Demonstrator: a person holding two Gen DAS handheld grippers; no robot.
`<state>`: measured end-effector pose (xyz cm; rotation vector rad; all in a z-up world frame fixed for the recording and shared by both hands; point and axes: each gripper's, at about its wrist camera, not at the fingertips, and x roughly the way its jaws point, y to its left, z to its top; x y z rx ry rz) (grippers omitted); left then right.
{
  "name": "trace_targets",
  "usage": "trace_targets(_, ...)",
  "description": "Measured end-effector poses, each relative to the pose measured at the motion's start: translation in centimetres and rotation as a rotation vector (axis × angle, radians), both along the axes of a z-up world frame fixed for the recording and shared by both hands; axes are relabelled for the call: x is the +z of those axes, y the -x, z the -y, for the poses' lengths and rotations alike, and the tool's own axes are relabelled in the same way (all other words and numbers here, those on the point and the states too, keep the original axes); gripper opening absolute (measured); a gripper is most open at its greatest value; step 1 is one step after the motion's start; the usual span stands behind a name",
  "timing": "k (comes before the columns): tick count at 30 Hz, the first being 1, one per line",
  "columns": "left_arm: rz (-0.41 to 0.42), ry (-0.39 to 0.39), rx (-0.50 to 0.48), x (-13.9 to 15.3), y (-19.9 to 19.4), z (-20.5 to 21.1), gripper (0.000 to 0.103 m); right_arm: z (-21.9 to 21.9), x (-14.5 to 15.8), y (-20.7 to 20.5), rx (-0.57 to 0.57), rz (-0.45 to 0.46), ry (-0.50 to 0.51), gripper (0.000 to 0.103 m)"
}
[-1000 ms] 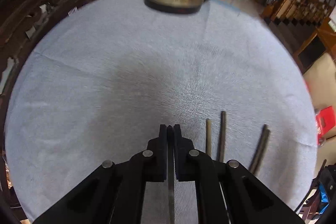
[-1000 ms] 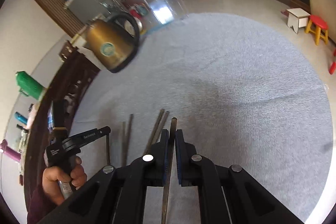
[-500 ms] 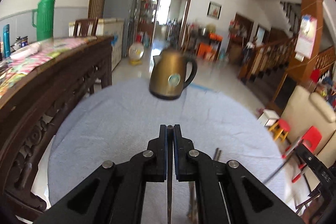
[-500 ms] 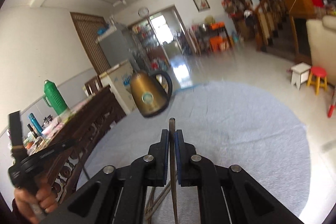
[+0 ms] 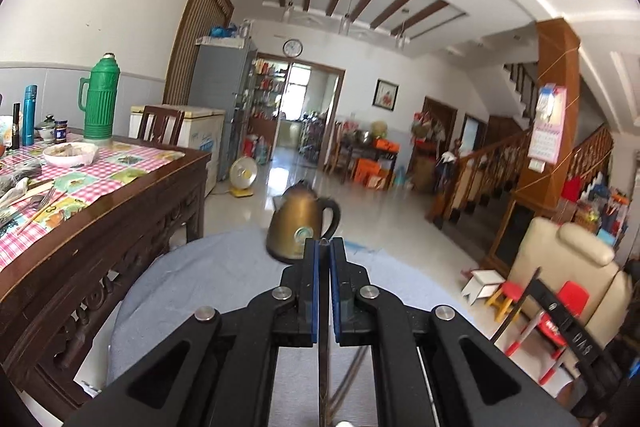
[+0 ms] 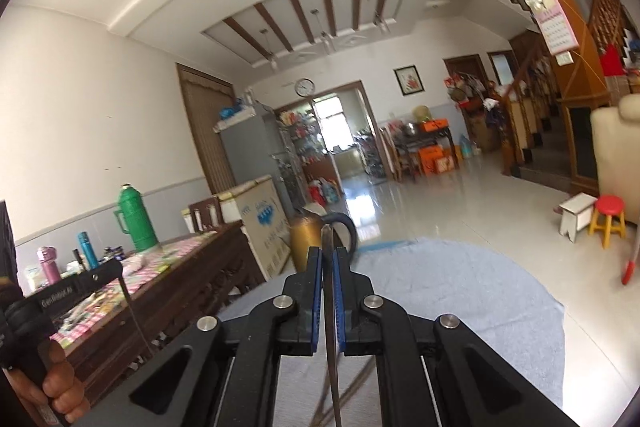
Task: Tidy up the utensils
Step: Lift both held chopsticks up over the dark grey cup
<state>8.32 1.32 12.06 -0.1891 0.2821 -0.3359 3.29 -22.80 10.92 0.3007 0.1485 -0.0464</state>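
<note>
Left wrist view: the left tool (image 5: 323, 247) is clamped on a thin dark chopstick (image 5: 322, 359) that runs back between its blue pads (image 5: 315, 291) toward the camera, with only its tip showing at the fingertips. Beyond the tool stands a brass-coloured kettle (image 5: 298, 227) at the far edge of a round tabletop (image 5: 192, 279) covered in grey-blue cloth. Below the fingers, more dark sticks (image 5: 352, 371) lie on the cloth, mostly hidden by the tool. At the right edge the right tool (image 5: 560, 311) shows from the side, with a dark chopstick hanging slantwise from it. To the left stands a carved wooden table (image 5: 120, 219) with a checked cloth, a green flask (image 5: 98, 99) and a bowl (image 5: 70, 153).

Right wrist view: the right tool (image 6: 329, 253) is closed on another chopstick (image 6: 330, 327), whose tip sticks out past the fingertips in front of the kettle (image 6: 306, 239). Loose sticks (image 6: 348, 391) lie on the tabletop (image 6: 480, 299) under the tool, only partly visible. At lower left a hand (image 6: 56, 383) grips the handle of the left tool (image 6: 100, 273), from which a thin chopstick (image 6: 134, 315) hangs down. A red stool (image 6: 608, 219) and a white stool (image 6: 576, 215) stand on the tiled floor (image 6: 440, 195) well beyond the tabletop.
</note>
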Motion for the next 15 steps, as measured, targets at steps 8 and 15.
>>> trace_targets(8,0.016,0.046,-0.036,0.3,2.3,0.7,0.005,-2.5,1.6,1.6,0.088,0.038,-0.008,0.006)
trace_targets(15,-0.034,0.019,0.001,-4.6,1.1,2.6,0.005,-5.8,-0.1,1.0,0.124,-0.01,0.049,0.006)
